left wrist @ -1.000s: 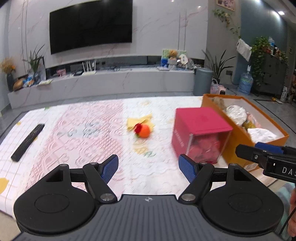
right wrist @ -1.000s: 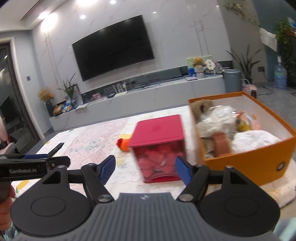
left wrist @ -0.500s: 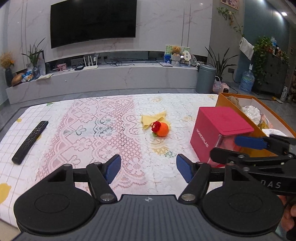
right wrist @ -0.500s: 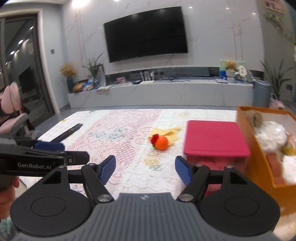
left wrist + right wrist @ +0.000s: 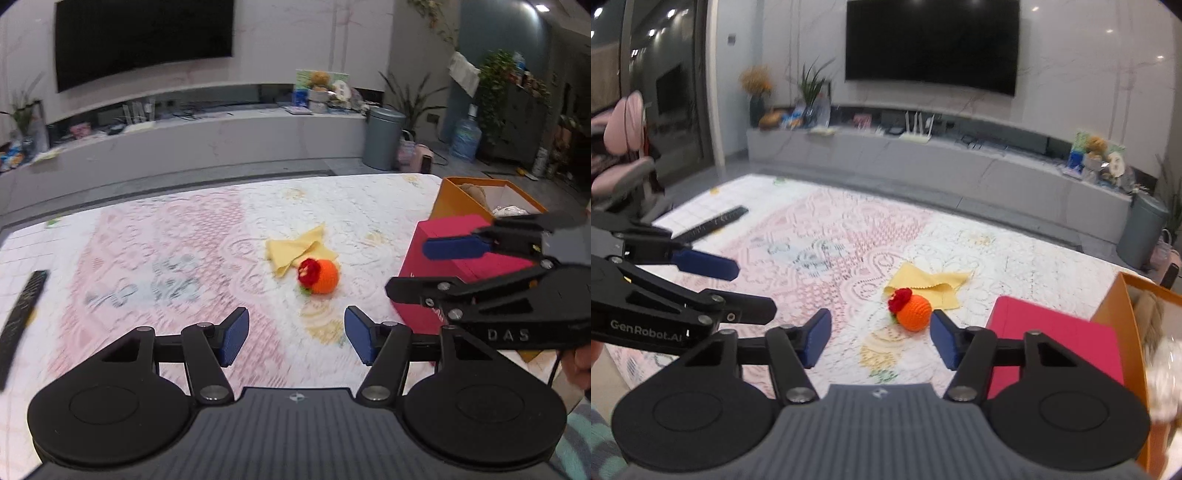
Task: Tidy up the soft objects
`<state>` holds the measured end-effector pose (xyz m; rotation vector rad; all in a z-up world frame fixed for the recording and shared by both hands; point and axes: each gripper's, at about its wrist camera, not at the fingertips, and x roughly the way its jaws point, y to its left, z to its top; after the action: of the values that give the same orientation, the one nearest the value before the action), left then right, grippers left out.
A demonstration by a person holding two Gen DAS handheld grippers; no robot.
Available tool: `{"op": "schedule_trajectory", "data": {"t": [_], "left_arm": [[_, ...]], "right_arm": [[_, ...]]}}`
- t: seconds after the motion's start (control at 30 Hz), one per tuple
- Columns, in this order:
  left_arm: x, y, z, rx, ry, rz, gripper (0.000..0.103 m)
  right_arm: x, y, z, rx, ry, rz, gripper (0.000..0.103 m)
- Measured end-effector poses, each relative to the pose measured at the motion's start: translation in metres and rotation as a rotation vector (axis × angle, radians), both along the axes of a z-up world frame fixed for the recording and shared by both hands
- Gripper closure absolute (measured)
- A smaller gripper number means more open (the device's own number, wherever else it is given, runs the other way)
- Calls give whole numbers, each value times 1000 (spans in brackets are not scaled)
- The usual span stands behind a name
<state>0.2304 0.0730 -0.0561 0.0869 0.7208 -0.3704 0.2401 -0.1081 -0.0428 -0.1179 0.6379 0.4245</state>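
Living-room surroundings frame both views: a wall-mounted television hangs above a long grey media console, and a lace-patterned cloth covers the work surface. From the left wrist camera, the left gripper hangs over the cloth with its blue pads spread wide and nothing between them. Ahead of it and slightly right lies an orange crocheted ball with a red flower, touching the edge of a crumpled yellow cloth just behind it. A red box stands at the right, with an orange box holding plush items directly behind it. The right gripper reaches in from the right in front of the red box, jaws parted and empty. A black remote control lies at the far left edge, blurred. From the right wrist camera, the right gripper is likewise spread wide and empty, the orange crocheted ball resting on the lace-patterned cloth just beyond its right fingertip, with the yellow cloth behind it. The red box sits at lower right beside the orange box. The left gripper enters from the left, jaws apart, with the remote control beyond it.
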Motion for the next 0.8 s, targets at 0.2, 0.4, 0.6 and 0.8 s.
{"op": "schedule_trajectory", "data": {"t": [0.2,0.4,0.6,0.8], "left_arm": [[43,-17,-15,32,-4,-83,32],[83,-41,-39,95,39,-205,32],[117,-59,-65,123,78,-247,32],[127,-71,-82,139,92,-252,33]], "right_arm": [[61,-9,4,-74,119,84,58],[116,-16,-6,-131,281,113,60],[152,-21,-18,-122,397,107,60],[167,-18,-31,-102,483,116,60]]}}
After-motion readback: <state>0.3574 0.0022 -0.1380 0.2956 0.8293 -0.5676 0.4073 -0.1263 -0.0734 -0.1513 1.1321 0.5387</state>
